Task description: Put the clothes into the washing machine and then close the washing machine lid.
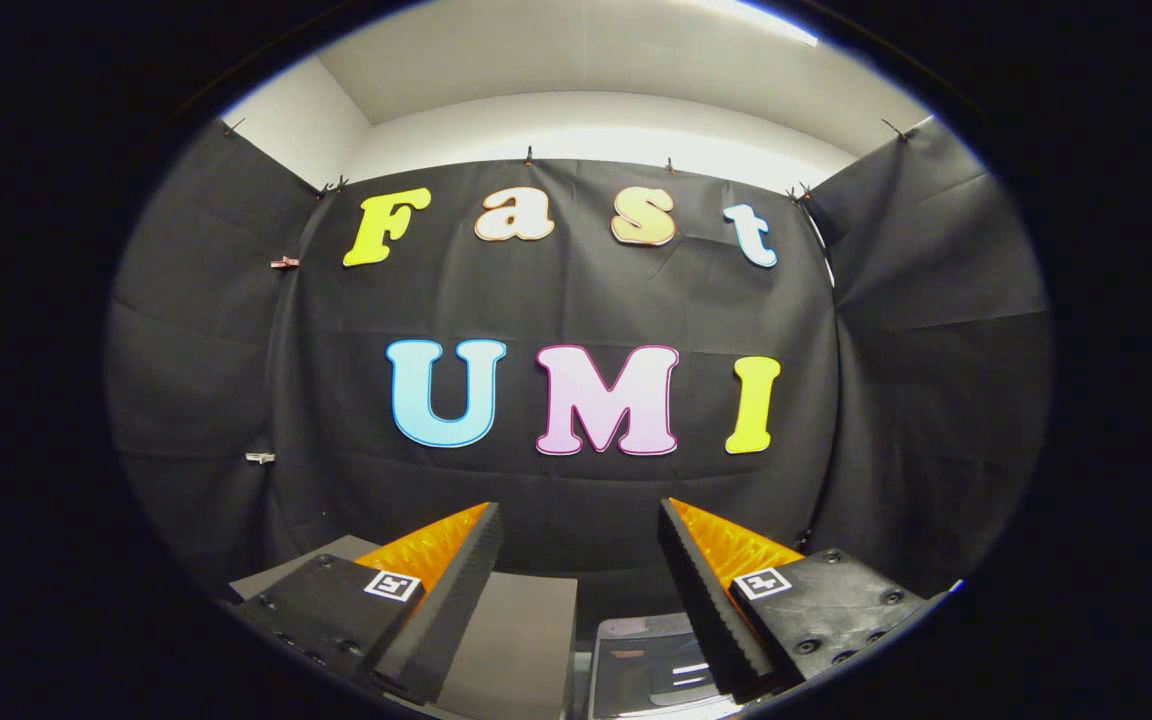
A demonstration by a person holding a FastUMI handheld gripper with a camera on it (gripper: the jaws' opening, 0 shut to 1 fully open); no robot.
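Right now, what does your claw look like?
My claw has two long wedge-shaped fingers with ridged, saw-like inner faces. Each sits on a dark block with screws and a little square black-and-white marker. The fingers stand apart, gripping nothing.

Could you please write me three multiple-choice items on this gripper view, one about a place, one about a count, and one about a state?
1. Where is the washing machine?
A. Low down, partly behind one finger
B. Hanging on the black cloth
C. Above the fingers

2. How many gripper fingers show?
A. One
B. Two
C. Four

3. What state is the gripper in?
A. Shut on clothes
B. Shut on nothing
C. Open, holding nothing

Key: 1 A, its pale top sits low between and under the fingers. 2 B, one on each side. 3 C, a wide gap with nothing in it.
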